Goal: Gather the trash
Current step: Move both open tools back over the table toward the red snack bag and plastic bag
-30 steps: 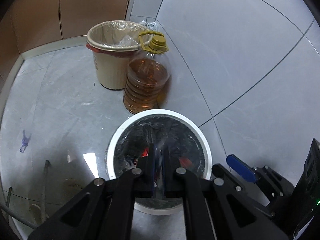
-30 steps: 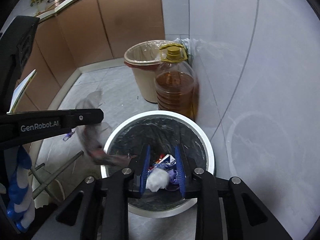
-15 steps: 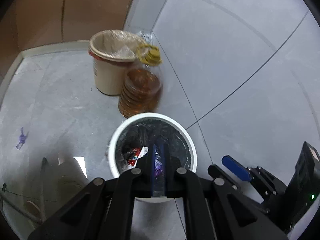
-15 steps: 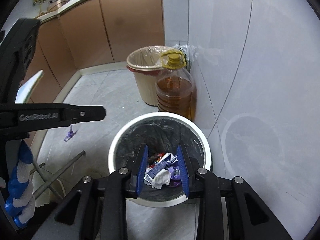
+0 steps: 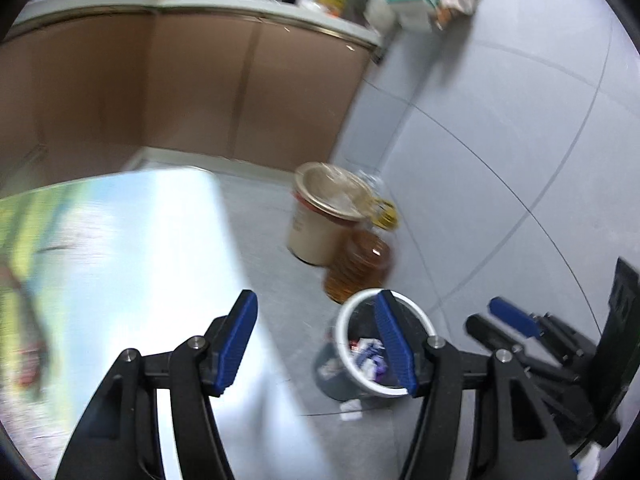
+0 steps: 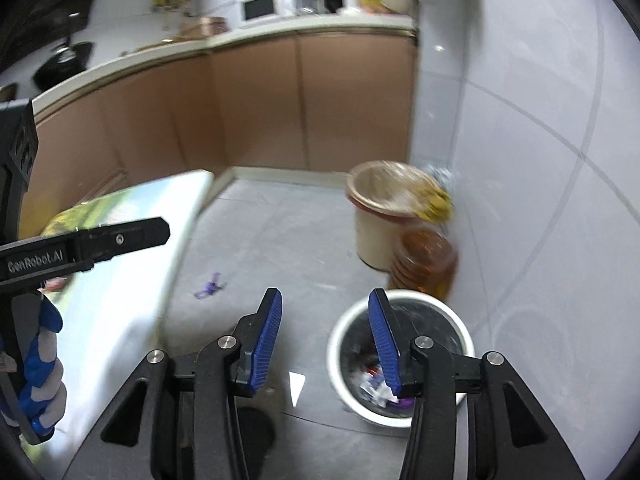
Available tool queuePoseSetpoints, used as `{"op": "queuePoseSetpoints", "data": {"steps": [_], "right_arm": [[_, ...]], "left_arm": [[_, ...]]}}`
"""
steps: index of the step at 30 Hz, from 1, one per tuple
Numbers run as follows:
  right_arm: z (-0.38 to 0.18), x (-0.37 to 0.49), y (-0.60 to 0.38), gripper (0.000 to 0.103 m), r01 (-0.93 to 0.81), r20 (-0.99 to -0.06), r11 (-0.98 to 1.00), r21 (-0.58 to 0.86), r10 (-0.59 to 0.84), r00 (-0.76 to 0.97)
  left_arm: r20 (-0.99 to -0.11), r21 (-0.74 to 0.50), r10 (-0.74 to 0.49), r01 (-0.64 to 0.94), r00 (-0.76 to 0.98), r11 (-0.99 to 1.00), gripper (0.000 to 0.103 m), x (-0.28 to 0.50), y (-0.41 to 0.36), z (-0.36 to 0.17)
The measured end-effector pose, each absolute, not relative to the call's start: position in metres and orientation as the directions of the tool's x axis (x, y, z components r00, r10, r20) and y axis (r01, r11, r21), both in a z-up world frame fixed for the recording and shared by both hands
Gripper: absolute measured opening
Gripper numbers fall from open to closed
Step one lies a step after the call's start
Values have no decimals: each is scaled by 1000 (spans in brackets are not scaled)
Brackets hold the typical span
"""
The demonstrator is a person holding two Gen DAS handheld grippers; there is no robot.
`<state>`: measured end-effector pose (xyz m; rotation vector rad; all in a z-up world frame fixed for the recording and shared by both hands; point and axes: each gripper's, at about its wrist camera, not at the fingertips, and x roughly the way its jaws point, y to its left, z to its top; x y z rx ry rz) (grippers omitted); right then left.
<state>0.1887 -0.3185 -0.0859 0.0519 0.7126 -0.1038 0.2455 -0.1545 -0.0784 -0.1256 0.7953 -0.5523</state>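
At far left in your right wrist view, your left hand in a blue and white glove grips the handle of the left gripper, whose black body reaches across the frame. Beneath it lies the pale, glossy top of the bench, blurred by motion; in the left wrist view the same bench fills the left half.

Your left gripper has its blue-padded fingers spread wide apart, holding nothing. Your right gripper likewise has its fingers well apart and empty.

On the grey floor, between the bench and the bins, lies a small purple scrap.

To the right, low against the wall, stands the white-rimmed trash bin with a dark liner; crumpled white, red and purple trash lies in its bottom. In the left wrist view the same bin shows behind the right finger, with a white scrap on the floor just beside its base.

Behind the bin stands an amber oil bottle with a yellow cap, and just beside it a beige bin lined with a clear bag. Brown cabinets run along the back
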Motion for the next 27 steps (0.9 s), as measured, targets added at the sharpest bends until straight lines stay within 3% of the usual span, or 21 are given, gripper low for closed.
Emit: {"op": "queuePoseSetpoints", "data": {"steps": [15, 21, 27], "right_arm": [[-38, 210, -172, 49, -178, -609, 984, 31, 160, 777], [-48, 227, -130, 50, -260, -636, 965, 37, 223, 738], [-70, 260, -79, 62, -333, -671, 940, 78, 296, 679]], "left_arm": [[-610, -248, -231, 94, 758, 964, 59, 201, 84, -60], [-626, -255, -108, -71, 772, 964, 67, 197, 169, -78], [-690, -281, 2, -271, 724, 921, 68, 206, 251, -116]]}}
